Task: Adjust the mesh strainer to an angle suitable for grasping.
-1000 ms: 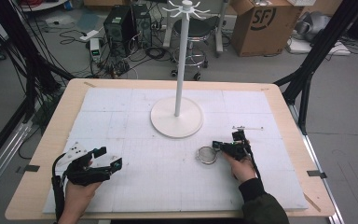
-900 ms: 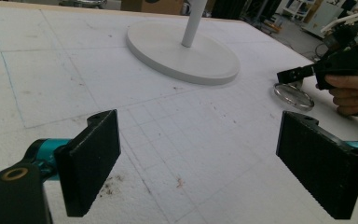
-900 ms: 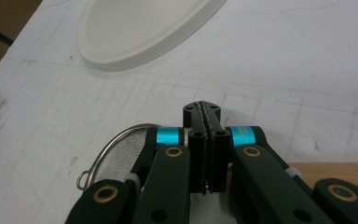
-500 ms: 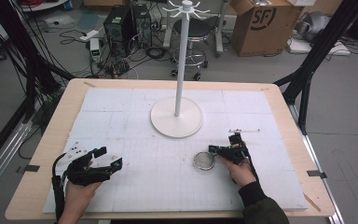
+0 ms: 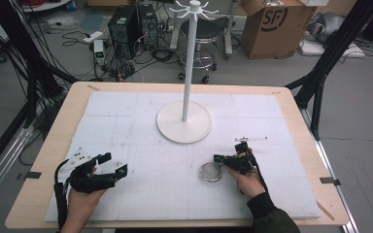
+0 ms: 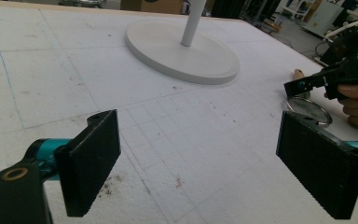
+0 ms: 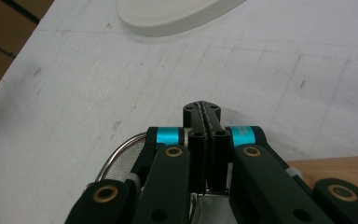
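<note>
A small round metal strainer lies on the white foam mat, right of centre. My right gripper points left above it with its jaws pressed together on the strainer's handle end. In the right gripper view the mesh ring shows under the shut jaws. My left gripper rests near the mat's front left, open with nothing between its pads. From the left gripper view I see the strainer, its wooden handle tip and the right gripper in a hand.
A white stand with a tall pole rises from a round base at the mat's middle back; the base also lies ahead of my left gripper. A thin metal rod lies beyond the right gripper. A cardboard box and stool stand behind the table.
My right gripper has drawn a little toward the table's near edge, and the strainer has come along with it. The left gripper has stayed where it was.
</note>
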Demonstrator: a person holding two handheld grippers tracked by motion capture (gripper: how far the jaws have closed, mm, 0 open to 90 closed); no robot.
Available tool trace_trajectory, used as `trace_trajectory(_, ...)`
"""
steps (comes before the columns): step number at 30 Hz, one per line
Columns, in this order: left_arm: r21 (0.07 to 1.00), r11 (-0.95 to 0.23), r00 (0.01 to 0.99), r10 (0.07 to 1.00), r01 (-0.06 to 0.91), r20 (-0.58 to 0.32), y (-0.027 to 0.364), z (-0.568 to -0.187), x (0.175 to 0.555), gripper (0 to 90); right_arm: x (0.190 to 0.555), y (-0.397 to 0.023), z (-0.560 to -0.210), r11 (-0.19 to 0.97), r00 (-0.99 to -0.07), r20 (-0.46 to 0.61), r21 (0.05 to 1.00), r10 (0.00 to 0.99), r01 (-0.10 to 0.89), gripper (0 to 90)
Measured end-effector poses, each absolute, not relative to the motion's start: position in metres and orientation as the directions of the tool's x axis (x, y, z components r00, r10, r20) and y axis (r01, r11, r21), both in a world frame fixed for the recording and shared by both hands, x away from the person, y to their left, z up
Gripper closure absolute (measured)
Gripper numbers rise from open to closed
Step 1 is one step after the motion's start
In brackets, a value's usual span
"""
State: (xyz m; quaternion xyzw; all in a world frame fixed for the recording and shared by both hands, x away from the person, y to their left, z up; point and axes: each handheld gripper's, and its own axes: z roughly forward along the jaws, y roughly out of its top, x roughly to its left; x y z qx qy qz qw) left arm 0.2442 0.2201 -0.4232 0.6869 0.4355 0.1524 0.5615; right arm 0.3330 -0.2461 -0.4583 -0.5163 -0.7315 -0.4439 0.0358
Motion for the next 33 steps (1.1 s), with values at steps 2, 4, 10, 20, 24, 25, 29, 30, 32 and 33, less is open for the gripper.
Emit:
trace_trajectory(2, 0.904, 0.009, 0.575, 0.769, 0.427, -0.279, 0.220, -0.423, 0.244, 14.2, 0.331, -0.243, -0.458, 0.082, -0.475, 0.510, 0.615, 0.718, 0.784, 89.7)
trace_trajectory(4, 0.904, 0.014, 0.573, 0.769, 0.428, -0.283, 0.220, -0.423, 0.244, 14.2, 0.329, -0.242, -0.458, 0.088, -0.479, 0.507, 0.616, 0.717, 0.783, 89.7)
trace_trajectory(10, 0.904, 0.013, 0.575, 0.768, 0.427, -0.282, 0.220, -0.423, 0.244, 14.2, 0.326, -0.240, -0.458, 0.099, -0.488, 0.504, 0.617, 0.713, 0.781, 89.7)
trace_trajectory(20, 0.904, 0.006, 0.576, 0.769, 0.427, -0.277, 0.220, -0.423, 0.244, 14.3, 0.317, -0.238, -0.459, 0.103, -0.501, 0.522, 0.614, 0.690, 0.783, 89.7)
trace_trajectory(24, 0.903, 0.007, 0.574, 0.770, 0.429, -0.278, 0.220, -0.423, 0.244, 14.3, 0.316, -0.237, -0.459, 0.105, -0.500, 0.525, 0.610, 0.689, 0.785, 89.7)
trace_trajectory(25, 0.903, 0.006, 0.574, 0.770, 0.429, -0.278, 0.220, -0.423, 0.244, 14.3, 0.316, -0.237, -0.459, 0.106, -0.500, 0.526, 0.610, 0.688, 0.786, 89.7)
trace_trajectory(29, 0.904, 0.006, 0.575, 0.770, 0.428, -0.277, 0.219, -0.423, 0.244, 14.3, 0.314, -0.235, -0.459, 0.115, -0.510, 0.525, 0.611, 0.681, 0.783, 89.7)
trace_trajectory(30, 0.903, 0.006, 0.573, 0.771, 0.429, -0.278, 0.219, -0.423, 0.244, 14.3, 0.314, -0.235, -0.459, 0.115, -0.510, 0.525, 0.611, 0.681, 0.783, 89.7)
trace_trajectory(32, 0.903, 0.006, 0.574, 0.770, 0.429, -0.278, 0.220, -0.423, 0.244, 14.3, 0.313, -0.235, -0.459, 0.122, -0.514, 0.531, 0.606, 0.673, 0.786, 89.7)
trace_trajectory(33, 0.904, 0.007, 0.575, 0.770, 0.428, -0.278, 0.220, -0.423, 0.244, 14.3, 0.312, -0.234, -0.459, 0.124, -0.515, 0.531, 0.605, 0.673, 0.786, 89.7)
